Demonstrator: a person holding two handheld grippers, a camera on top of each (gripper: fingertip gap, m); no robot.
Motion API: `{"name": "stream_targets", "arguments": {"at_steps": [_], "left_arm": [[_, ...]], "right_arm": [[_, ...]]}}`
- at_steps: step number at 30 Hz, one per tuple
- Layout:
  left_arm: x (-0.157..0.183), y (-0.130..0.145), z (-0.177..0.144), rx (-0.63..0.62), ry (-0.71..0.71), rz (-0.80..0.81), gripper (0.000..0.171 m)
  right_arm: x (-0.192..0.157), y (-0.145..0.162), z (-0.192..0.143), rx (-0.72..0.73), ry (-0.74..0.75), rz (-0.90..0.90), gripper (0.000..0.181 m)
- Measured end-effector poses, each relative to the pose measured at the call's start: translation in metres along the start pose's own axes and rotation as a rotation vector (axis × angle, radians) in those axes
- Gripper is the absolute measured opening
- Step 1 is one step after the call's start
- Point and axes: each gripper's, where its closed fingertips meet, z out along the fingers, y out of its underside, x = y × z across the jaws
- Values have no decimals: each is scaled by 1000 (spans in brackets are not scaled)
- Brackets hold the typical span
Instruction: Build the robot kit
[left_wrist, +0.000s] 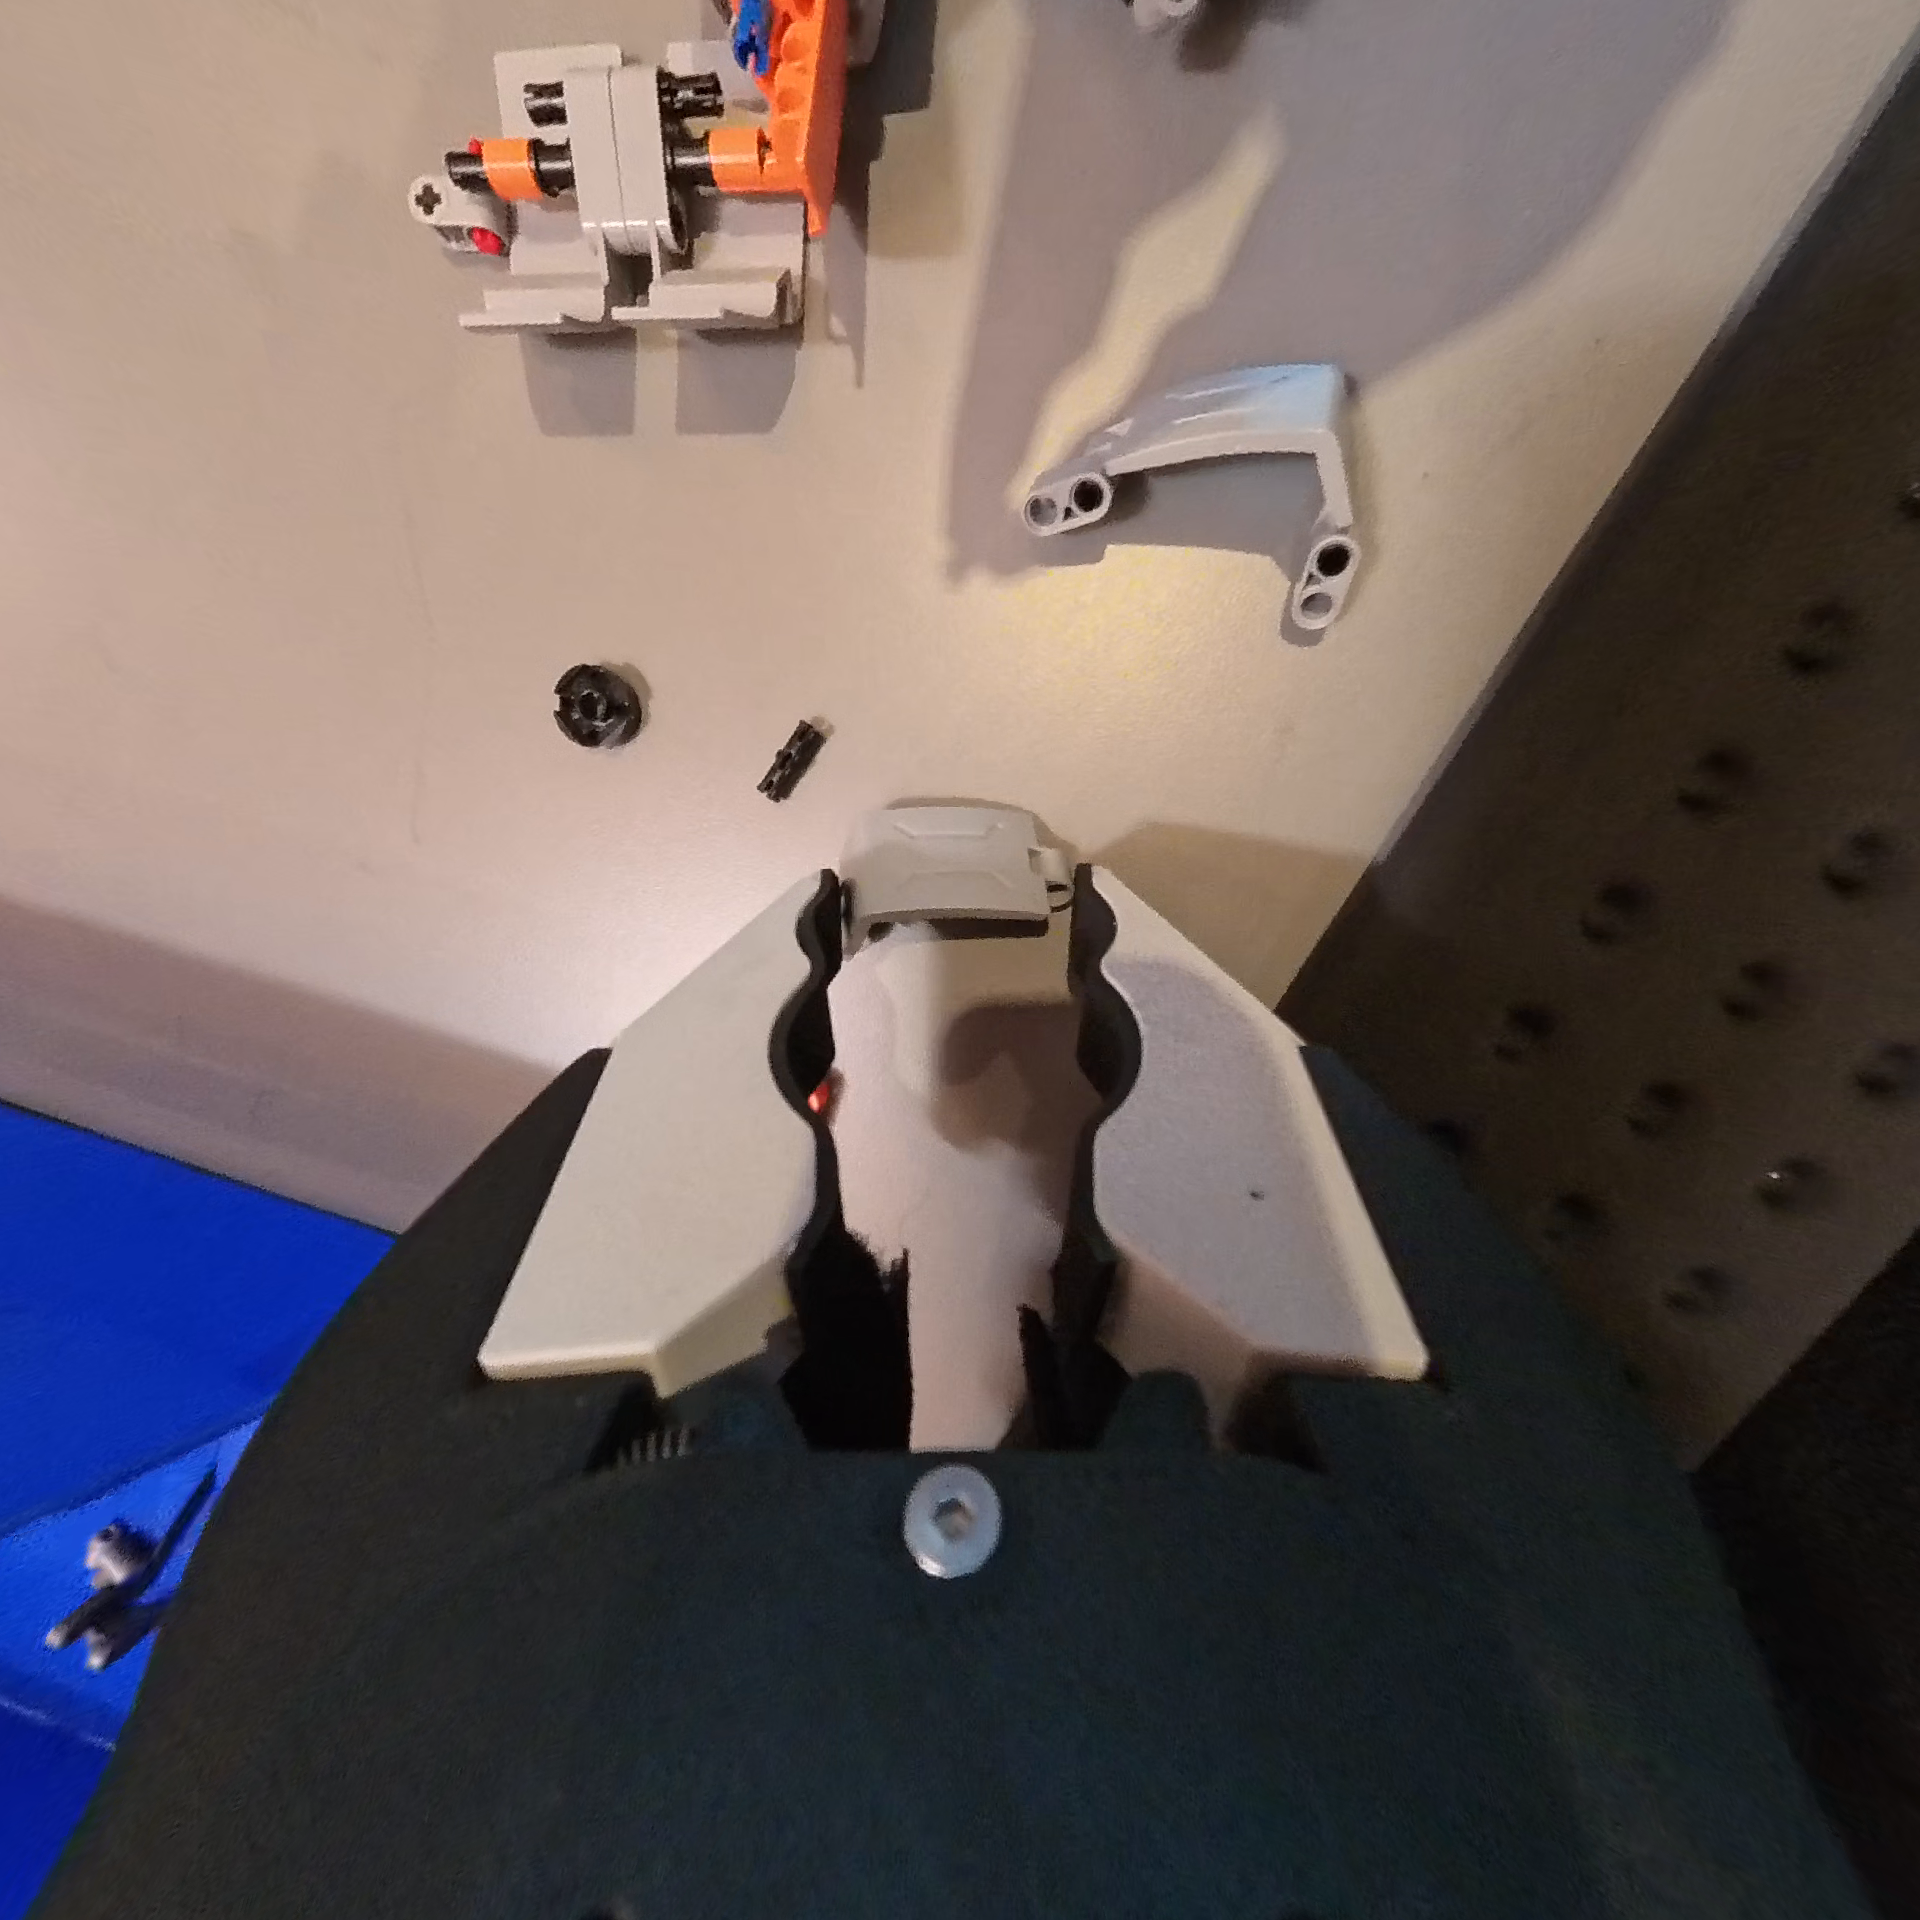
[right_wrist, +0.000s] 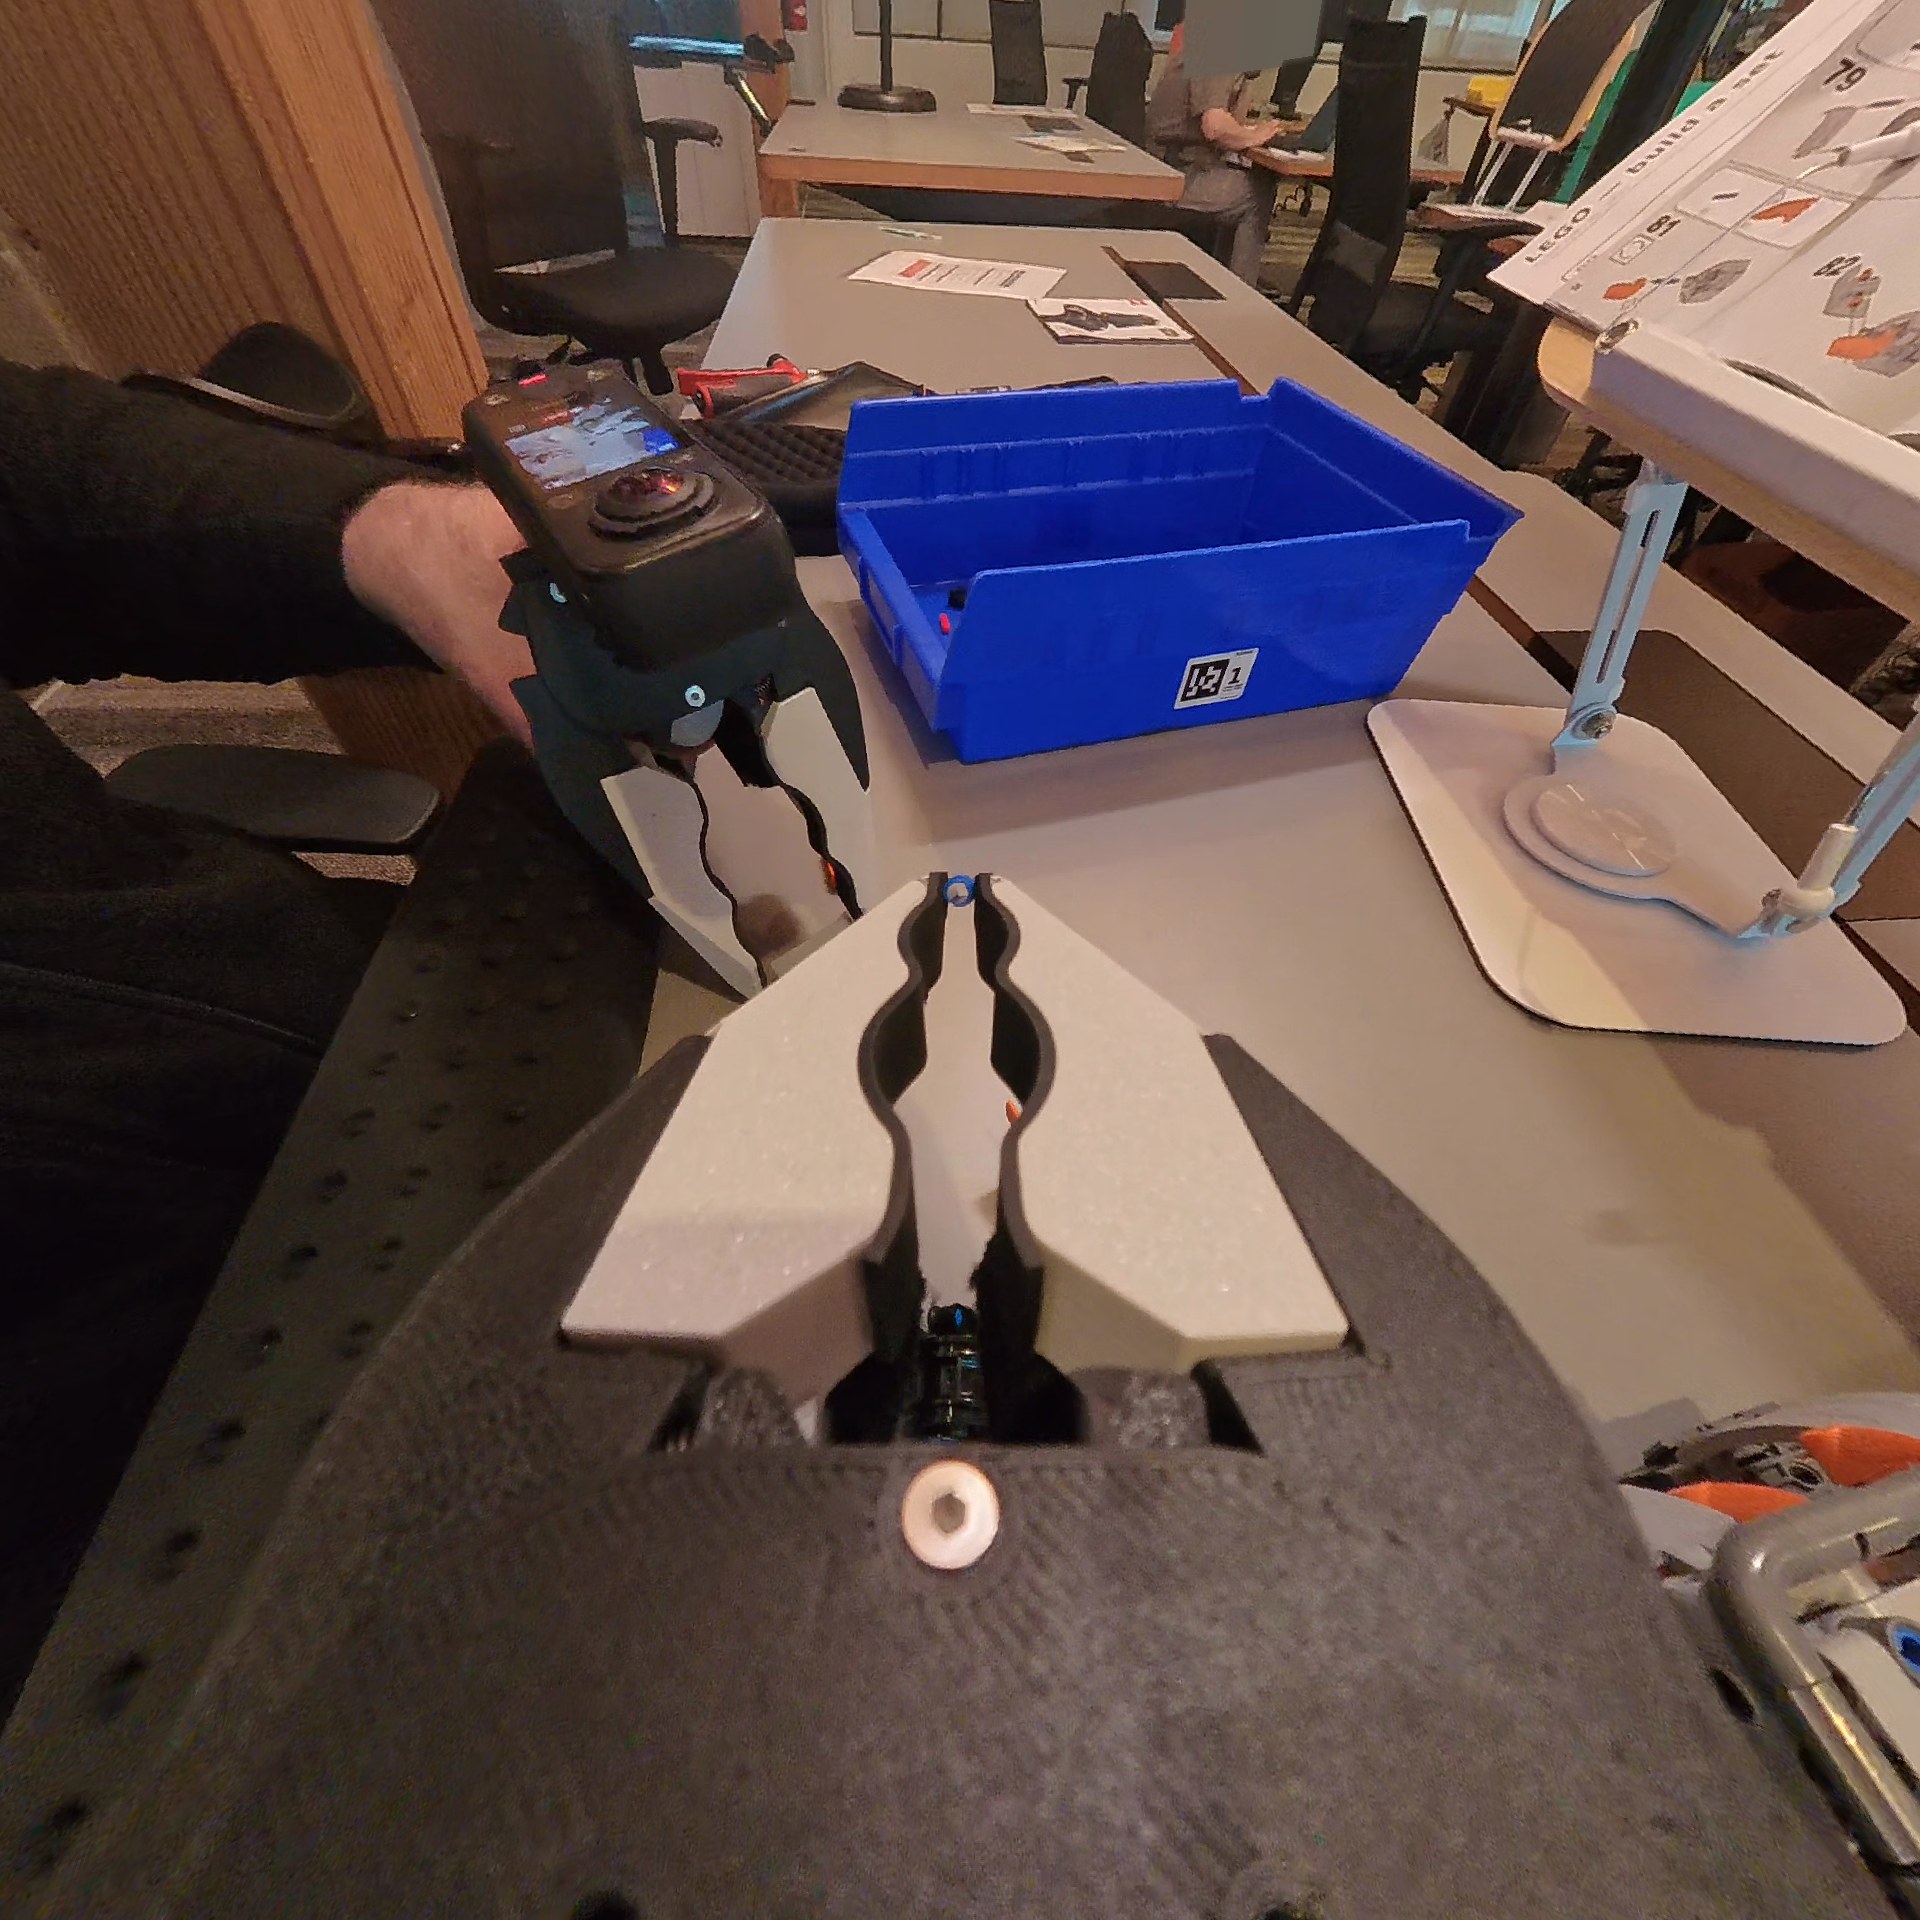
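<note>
In the left wrist view my left gripper (left_wrist: 953, 883) is just above the pale table (left_wrist: 312, 623). Its two black pads press on the sides of a small light grey panel piece (left_wrist: 945, 860), which spans the gap at the fingertips. In the right wrist view my right gripper (right_wrist: 957, 894) is shut on a small blue ring-shaped piece (right_wrist: 957, 891), held at the very tips above the table. The left gripper (right_wrist: 748, 894) shows there too, in a person's hand, pointing down; its tips are hidden behind my right finger.
On the table lie a grey and orange brick assembly (left_wrist: 644, 197), a curved grey panel (left_wrist: 1205, 468), a black round piece (left_wrist: 597, 707) and a black pin (left_wrist: 795, 758). A blue bin (right_wrist: 1143, 561) and a white stand with a booklet (right_wrist: 1621, 862) stand beyond. A black perforated mat (left_wrist: 1662, 935) borders the table. My right fingertips sit around 15 centimetres from my left ones.
</note>
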Motion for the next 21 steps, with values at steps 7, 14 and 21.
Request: {"name": "stream_targets", "arguments": {"at_steps": [7,14,21], "left_arm": [[-2,-32,-25,304,-24,104,41],[11,-81,-85,791,143,96,41],[17,-103,-114,1008,283,61,41]], "right_arm": [[-3,2,2,-7,-16,3,2],[-17,0,7,13,-80,-31,2],[-29,-9,9,78,-121,-43,2]]}}
